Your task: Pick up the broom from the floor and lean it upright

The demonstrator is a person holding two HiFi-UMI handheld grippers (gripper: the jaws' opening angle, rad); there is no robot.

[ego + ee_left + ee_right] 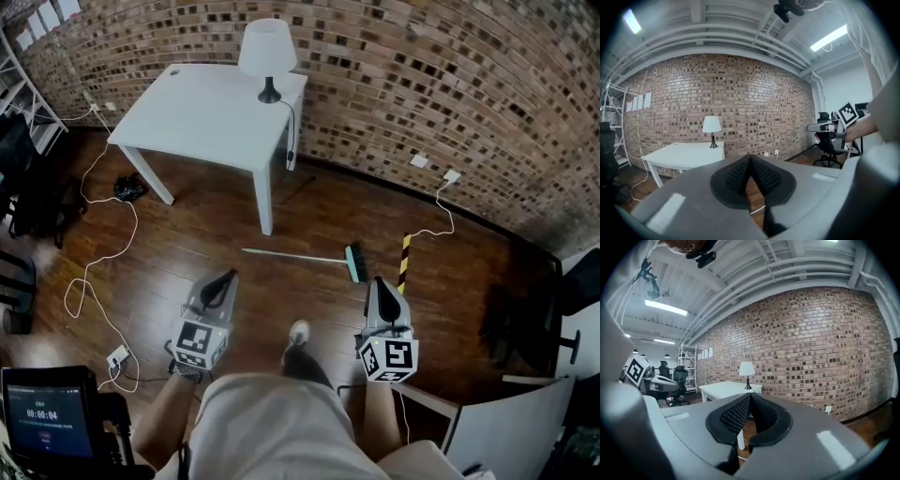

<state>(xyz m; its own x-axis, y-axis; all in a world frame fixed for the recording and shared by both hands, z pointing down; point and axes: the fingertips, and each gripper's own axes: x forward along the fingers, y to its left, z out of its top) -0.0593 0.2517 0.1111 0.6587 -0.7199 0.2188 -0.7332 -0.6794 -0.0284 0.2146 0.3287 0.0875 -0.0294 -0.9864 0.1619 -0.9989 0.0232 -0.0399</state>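
The left tongs [223,278] and right tongs [379,283] are hovering closed, empty; arriving unopened is risking knocking the broom [309,256] across the floor [187,253].

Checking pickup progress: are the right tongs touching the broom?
Apart. Right gripper view: right tongs shut on nothing; head view: broom lying on the floor ahead.

Dim, fisheye-warped, ceiling-lit frames

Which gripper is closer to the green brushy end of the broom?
The right gripper: the broom lies with its green head just ahead of it, while the left gripper is by the bare handle tip.
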